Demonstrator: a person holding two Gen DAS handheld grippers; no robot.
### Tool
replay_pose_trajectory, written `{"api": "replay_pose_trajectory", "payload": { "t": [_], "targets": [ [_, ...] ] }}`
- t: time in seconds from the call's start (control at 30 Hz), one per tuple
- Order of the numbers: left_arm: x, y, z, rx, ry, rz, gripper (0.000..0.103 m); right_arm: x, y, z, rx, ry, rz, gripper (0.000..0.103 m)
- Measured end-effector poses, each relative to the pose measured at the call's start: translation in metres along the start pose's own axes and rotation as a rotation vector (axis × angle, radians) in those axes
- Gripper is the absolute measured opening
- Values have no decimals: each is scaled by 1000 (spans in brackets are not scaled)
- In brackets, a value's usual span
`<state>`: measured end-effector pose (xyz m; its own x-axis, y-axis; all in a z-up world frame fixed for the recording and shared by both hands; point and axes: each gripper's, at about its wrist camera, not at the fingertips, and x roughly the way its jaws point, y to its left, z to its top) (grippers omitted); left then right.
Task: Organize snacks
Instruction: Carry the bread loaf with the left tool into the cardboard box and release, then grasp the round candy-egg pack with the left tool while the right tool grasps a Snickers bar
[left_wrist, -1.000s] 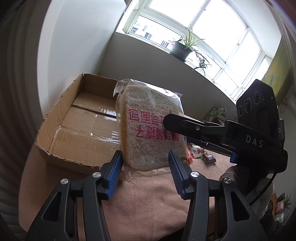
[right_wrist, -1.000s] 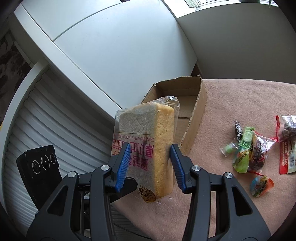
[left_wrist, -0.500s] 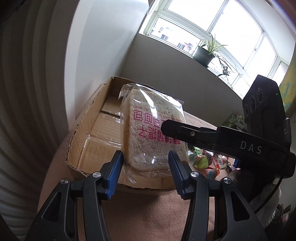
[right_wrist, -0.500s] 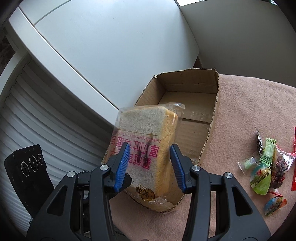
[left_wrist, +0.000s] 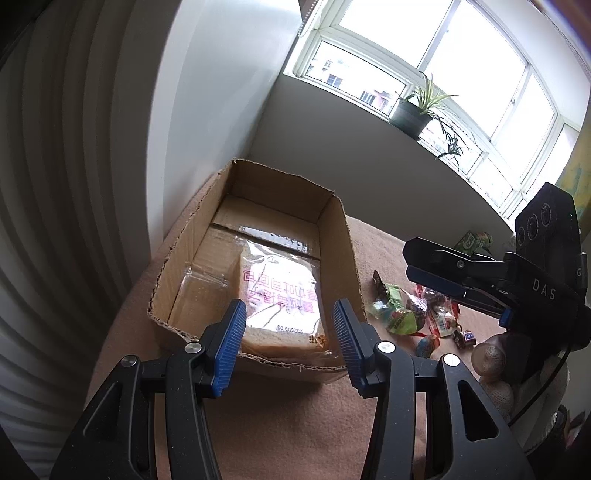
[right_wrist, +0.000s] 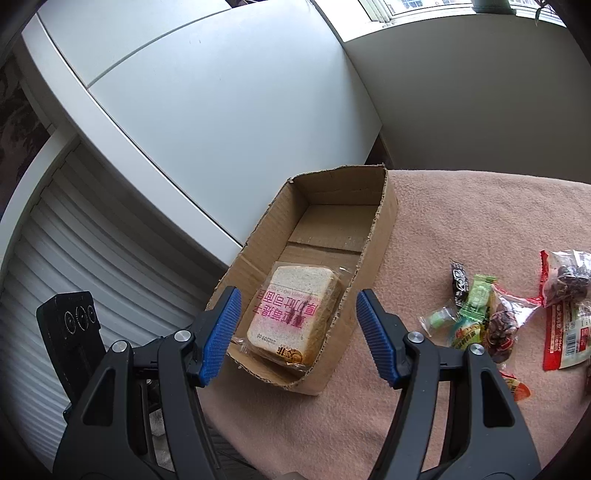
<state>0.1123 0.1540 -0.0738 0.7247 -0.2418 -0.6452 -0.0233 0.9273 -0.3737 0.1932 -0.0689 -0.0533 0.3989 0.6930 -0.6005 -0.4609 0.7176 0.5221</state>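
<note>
above the cardboard box (right_wrist: 384, 225), right gripper (right_wrist: 295, 328) tilts down, jaws opening, empty.

Black tool (right_wrist: 297, 334), blue ribbed pads (right_wrist: 221, 334)

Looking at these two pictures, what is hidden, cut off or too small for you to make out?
- Clear-wrapped bread slice pack in the brown cardboard box: its near edge sits behind the box's front wall in the left wrist view.
- Pile of small colourful wrapped snacks: cut off by the right wrist picture's edge; labels too small.
- Right tongs: partly block the snacks in the left wrist view.
</note>
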Motion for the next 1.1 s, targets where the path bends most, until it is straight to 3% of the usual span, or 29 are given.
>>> {"api": "replay_pose_trajectory", "payload": {
  "t": [0.13,0.27,0.37,0.63,0.77,0.9,1.1],
  "targets": [
    [-4,-19,-8,38,0,-21,50,-37,-22,-8,-3,-36,-45,68],
    [0,-40,-17,83,10,-40,52,-77,-52,-17,-19,-77,-128,88],
    [3,-59,-27,118,23,-56,59,-104,-83,-25,-20,-84,-201,88],
    [32,-107,-55,191,105,-131,59,-143,-192,-40,108,-49,-321,88],
    [51,-129,-68,215,154,-156,59,-140,-228,-43,162,7,-284,77],
    [67,-145,-78,246,194,-161,59,-126,-240,-42,162,43,-244,68],
    [86,-157,-82,267,237,-150,59,-103,-248,-37,167,93,-205,65]
  ]
}}
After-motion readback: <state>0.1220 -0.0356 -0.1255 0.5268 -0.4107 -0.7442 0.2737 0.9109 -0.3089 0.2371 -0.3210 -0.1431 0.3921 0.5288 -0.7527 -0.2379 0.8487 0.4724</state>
